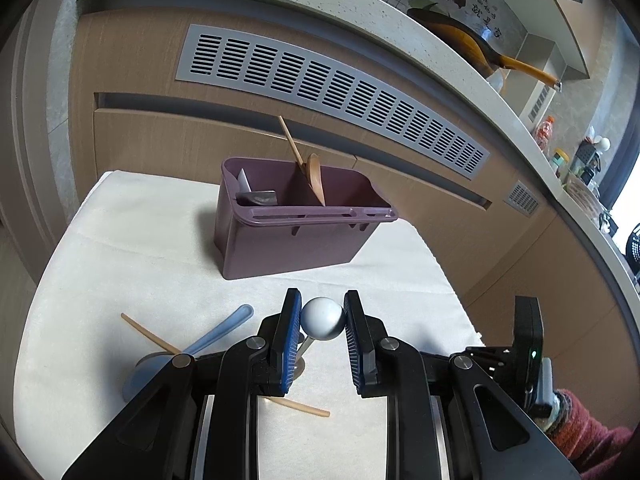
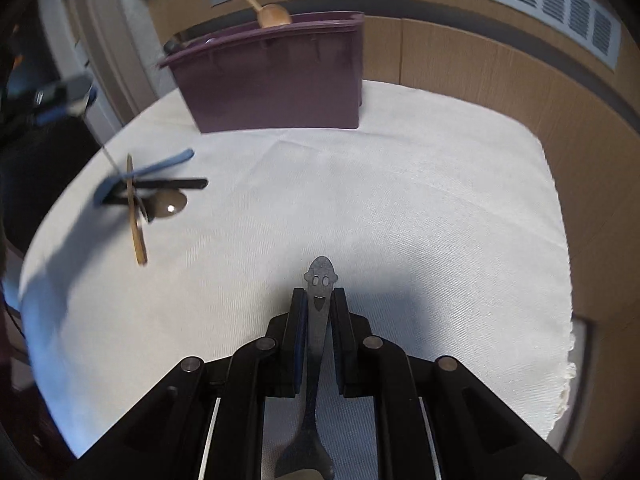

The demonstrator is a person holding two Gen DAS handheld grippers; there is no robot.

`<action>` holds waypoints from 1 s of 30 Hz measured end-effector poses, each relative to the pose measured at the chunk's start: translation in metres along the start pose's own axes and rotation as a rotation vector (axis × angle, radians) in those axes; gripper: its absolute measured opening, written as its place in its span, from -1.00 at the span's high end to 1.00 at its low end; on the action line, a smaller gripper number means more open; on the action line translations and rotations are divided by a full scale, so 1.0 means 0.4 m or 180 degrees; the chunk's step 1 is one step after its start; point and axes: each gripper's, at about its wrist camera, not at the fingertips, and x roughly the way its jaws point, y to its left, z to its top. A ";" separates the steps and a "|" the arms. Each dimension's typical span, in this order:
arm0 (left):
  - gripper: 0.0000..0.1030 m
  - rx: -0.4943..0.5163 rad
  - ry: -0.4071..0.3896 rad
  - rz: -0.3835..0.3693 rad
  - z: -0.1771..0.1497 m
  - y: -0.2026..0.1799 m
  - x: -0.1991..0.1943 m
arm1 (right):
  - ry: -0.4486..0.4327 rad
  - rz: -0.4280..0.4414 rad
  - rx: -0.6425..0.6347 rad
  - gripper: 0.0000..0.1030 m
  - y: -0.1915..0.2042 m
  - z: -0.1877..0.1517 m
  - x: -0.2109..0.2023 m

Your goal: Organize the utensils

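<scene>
1. The left gripper grips the round grey ball end of a thin metal utensil between its blue pads; both pads touch the ball, and the thin shaft runs down behind the left pad.
2. The right gripper is closed narrowly on the flat dark grey metal spoon with a smiling face cut into its handle tip. The tip sticks out ahead of the fingers; the bowl lies back beneath the gripper body.
3. The purple plastic utensil caddy stands ahead of both grippers on the white cloth-covered table. A wooden spoon leans in its middle compartment; grey items sit in its left compartment.
4. Below and left of the left gripper, a light blue plastic spoon and a thin wooden stick lie crossed on the cloth.
5. A grey slotted vent panel runs along the wooden cabinet behind the caddy.
</scene>
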 end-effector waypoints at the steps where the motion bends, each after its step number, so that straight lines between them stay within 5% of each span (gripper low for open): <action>1: 0.56 0.0011 0.0006 0.0003 -0.001 -0.003 -0.001 | 0.0000 -0.0015 -0.0014 0.76 -0.006 -0.002 -0.004; 11: 0.56 0.0079 0.0053 -0.0018 -0.002 -0.022 0.010 | 0.0094 -0.0010 0.0149 0.58 0.003 0.015 0.010; 15: 0.56 0.0137 0.0031 0.0005 -0.006 -0.027 0.005 | 0.0037 -0.0257 -0.0106 0.79 0.036 0.020 0.010; 27: 0.56 0.0205 -0.0252 -0.0003 0.018 -0.053 -0.069 | -0.0948 -0.0188 -0.0036 0.80 0.044 0.061 -0.183; 28: 0.56 0.0215 -0.0264 -0.0003 0.021 -0.055 -0.072 | -0.1006 -0.0183 -0.0031 1.00 0.046 0.063 -0.194; 30: 0.57 0.0227 -0.0280 0.0003 0.023 -0.060 -0.078 | -0.1091 -0.0137 -0.0030 1.00 0.050 0.070 -0.210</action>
